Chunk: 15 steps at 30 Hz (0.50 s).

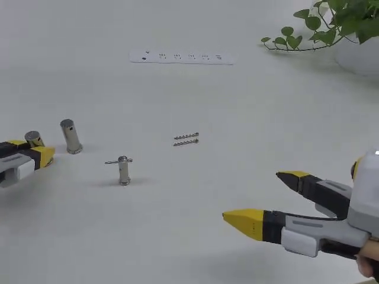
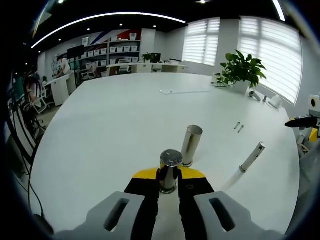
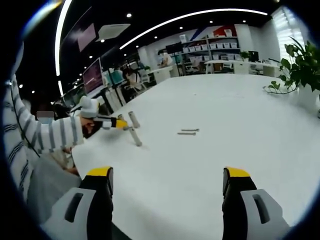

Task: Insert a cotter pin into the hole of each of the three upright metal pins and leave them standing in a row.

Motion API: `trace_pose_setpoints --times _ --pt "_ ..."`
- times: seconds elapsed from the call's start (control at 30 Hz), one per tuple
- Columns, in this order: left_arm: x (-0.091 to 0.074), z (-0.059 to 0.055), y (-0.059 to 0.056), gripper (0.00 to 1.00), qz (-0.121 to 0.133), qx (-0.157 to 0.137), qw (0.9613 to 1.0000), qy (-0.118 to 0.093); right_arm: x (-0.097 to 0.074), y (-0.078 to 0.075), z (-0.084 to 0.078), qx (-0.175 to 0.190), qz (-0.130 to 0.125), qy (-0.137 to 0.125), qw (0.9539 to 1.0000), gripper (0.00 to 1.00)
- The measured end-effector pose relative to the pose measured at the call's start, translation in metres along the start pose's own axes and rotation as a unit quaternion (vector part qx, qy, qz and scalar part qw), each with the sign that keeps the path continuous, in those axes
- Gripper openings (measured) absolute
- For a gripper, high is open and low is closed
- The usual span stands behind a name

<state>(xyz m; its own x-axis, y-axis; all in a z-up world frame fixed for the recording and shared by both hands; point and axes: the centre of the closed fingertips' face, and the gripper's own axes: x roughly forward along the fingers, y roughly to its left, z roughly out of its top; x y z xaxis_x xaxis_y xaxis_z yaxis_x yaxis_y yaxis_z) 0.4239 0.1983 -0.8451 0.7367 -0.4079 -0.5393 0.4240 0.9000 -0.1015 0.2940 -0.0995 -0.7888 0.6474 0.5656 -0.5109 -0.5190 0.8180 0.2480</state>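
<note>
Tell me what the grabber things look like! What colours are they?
The left gripper and the right gripper look the same. Each has black fingers with pointed yellow tips, on a light grey plastic body with slot-shaped cutouts. The person wears a grey-and-white striped sleeve.

**Right gripper – jaws wide over the table**

The right gripper's yellow-tipped jaws stand wide apart with nothing between them. Beyond, on the white table, two cotter pins lie side by side. Farther left stand two metal pins. The left gripper reaches in beside them – tips at a third metal pin, striped sleeve behind. A plant is at the right.
</note>
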Motion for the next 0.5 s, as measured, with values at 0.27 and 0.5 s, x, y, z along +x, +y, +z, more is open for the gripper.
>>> trace_pose_setpoints --times 0.27,0.5 --pt "-0.003 -0.001 -0.003 0.11 0.004 0.004 1.0 0.004 0.002 0.001 -0.003 -0.009 0.0 0.004 1.0 0.91" --pt "-0.012 0.007 -0.007 0.11 0.002 -0.027 0.9995 -0.015 0.005 0.004 -0.004 -0.015 0.005 0.005 0.9999 0.91"
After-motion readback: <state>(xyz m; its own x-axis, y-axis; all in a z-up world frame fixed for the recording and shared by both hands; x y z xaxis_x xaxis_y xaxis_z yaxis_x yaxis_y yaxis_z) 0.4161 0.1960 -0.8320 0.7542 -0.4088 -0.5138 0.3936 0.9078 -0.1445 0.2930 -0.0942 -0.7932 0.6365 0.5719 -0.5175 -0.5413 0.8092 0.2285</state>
